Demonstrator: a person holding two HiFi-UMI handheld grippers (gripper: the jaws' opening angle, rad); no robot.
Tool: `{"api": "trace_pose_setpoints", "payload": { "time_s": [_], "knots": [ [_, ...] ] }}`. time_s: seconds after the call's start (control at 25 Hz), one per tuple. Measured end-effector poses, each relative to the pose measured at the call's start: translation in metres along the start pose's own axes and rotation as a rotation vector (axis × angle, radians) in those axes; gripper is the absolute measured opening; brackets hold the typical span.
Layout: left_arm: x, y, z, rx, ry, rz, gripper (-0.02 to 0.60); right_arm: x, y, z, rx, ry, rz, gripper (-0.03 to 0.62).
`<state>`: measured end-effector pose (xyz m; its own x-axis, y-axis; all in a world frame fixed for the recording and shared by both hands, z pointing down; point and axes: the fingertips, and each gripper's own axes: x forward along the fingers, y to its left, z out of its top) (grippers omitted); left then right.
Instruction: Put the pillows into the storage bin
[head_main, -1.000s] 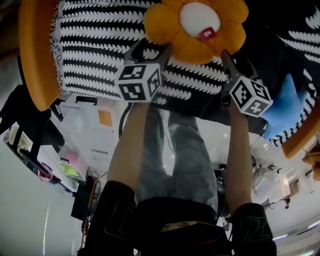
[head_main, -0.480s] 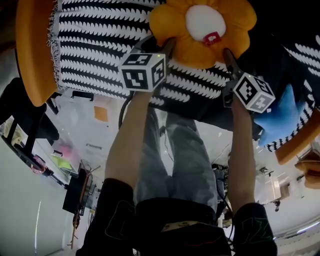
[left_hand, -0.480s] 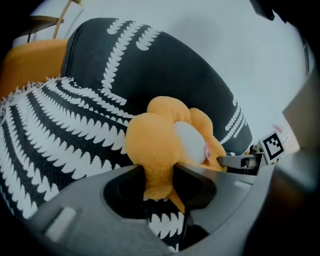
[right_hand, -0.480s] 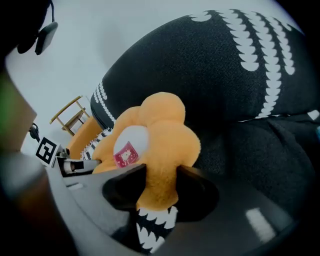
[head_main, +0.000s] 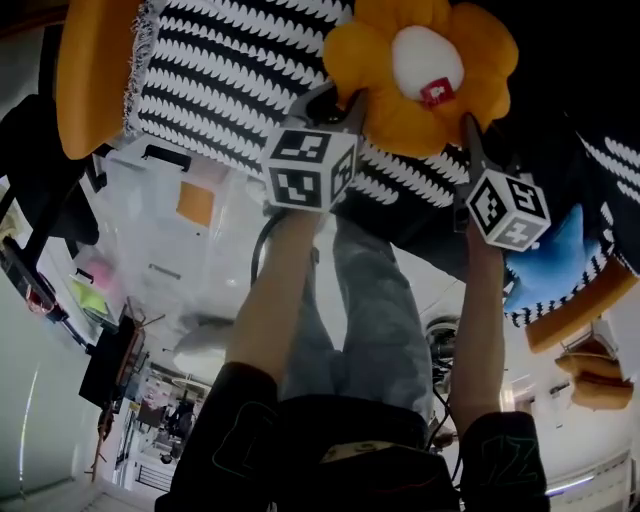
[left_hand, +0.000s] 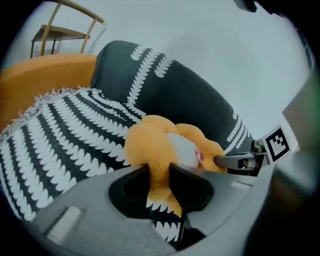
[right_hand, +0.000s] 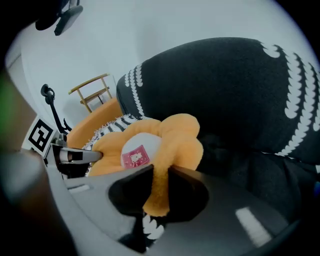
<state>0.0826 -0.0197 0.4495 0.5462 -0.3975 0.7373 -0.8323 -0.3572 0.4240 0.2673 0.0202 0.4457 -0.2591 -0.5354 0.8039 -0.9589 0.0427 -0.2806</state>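
An orange flower pillow (head_main: 400, 115) with a white middle and a red tag lies on the black-and-white striped sofa cover (head_main: 220, 70). My left gripper (head_main: 338, 100) pinches a petal on its left side, jaws still closing, pads pressed into the plush. My right gripper (head_main: 467, 125) squeezes a petal on its right side the same way, also closing. In the left gripper view the petal (left_hand: 150, 145) bulges between my jaws (left_hand: 159, 171); in the right gripper view the pillow (right_hand: 180, 137) is gripped likewise (right_hand: 160, 172). A clear storage bin (head_main: 165, 245) stands on the floor to the left.
A blue pillow (head_main: 555, 250) lies on the sofa at the right. Orange armrests (head_main: 95, 70) bound the sofa on both sides. The person's legs (head_main: 370, 310) stand in front of the seat. A wooden chair (left_hand: 60, 35) is behind the sofa.
Both grippers have closed onto the flower pillow's petals. The pillow and both grippers now sit a little further right and lower in the head view.
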Motion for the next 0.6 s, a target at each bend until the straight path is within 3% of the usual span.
{"api": "trace_pose_setpoints", "payload": {
  "time_s": [0.24, 0.6],
  "knots": [
    [-0.072, 0.049, -0.004, -0.09, -0.077, 0.085, 0.103, 0.003, 0.08, 0.009, -0.126, -0.005, 0.078, 0.058],
    [-0.161, 0.13, -0.043, -0.239, -0.178, 0.229, 0.104, 0.03, 0.195, 0.006, -0.296, 0.02, 0.208, 0.057]
  ]
}}
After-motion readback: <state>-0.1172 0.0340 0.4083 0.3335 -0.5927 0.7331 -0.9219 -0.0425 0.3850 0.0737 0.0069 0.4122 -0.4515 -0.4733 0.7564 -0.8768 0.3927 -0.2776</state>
